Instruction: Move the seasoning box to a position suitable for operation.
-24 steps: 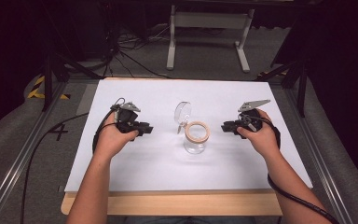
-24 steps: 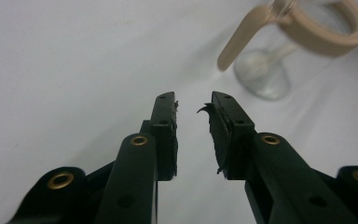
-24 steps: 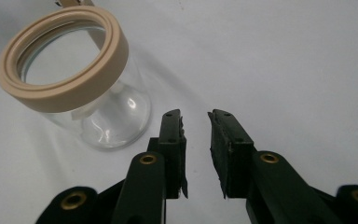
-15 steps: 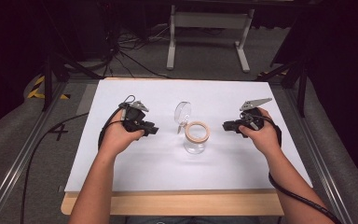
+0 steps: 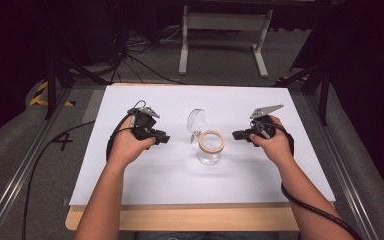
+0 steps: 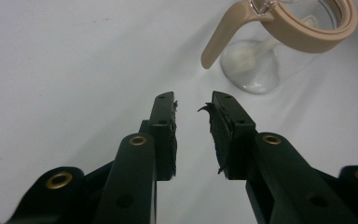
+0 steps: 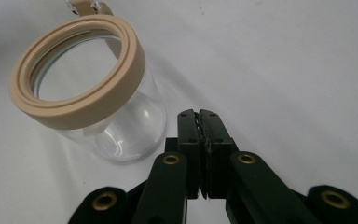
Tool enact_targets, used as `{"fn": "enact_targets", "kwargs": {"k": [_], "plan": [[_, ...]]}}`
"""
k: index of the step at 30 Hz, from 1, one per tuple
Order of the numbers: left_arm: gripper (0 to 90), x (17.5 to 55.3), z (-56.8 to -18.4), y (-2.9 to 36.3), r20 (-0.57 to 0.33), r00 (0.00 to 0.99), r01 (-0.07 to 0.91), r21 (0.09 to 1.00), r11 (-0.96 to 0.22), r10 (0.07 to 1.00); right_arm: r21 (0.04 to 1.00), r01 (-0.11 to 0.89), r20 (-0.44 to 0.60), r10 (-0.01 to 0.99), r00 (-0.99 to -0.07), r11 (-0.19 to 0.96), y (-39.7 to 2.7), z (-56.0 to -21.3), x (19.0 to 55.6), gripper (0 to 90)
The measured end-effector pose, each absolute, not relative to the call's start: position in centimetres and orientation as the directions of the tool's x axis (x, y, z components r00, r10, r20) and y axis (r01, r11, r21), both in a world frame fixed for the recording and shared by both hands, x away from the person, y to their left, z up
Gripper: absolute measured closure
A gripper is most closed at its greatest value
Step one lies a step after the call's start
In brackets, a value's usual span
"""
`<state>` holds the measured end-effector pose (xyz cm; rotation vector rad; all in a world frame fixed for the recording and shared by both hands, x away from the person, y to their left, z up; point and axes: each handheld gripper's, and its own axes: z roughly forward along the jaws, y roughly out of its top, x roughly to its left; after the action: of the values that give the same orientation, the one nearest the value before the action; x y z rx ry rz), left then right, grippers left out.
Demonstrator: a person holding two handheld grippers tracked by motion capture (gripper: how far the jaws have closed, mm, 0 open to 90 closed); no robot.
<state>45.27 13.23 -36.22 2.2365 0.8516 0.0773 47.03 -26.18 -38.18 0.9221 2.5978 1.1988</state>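
Mid-table, flanked open-lidded glass jar (image 5: 210, 148): left gripper (image 5: 163, 138) parted, empty; right gripper (image 5: 236, 134) pressed together, empty. Best steadied at the body before swinging lid (image 5: 196, 119) down.

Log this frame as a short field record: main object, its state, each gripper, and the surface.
object: clear glass jar with tan rubber rim
state: upright, hinged glass lid swung open behind it
left gripper: jaws open, nothing between them, apart from the jar
right gripper: jaws shut on nothing, beside the jar, not touching
surface: white sheet on wooden table
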Motion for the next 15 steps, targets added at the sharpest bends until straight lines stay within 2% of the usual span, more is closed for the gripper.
{"fn": "enact_targets", "kwargs": {"k": [15], "plan": [[69.0,45.4,-36.5,12.6,-0.224,0.791,0.559,0.641,-0.525,0.569,0.708,0.474,0.151,0.543,-0.826,0.524,-23.7,-40.1,47.8,88.3]]}}
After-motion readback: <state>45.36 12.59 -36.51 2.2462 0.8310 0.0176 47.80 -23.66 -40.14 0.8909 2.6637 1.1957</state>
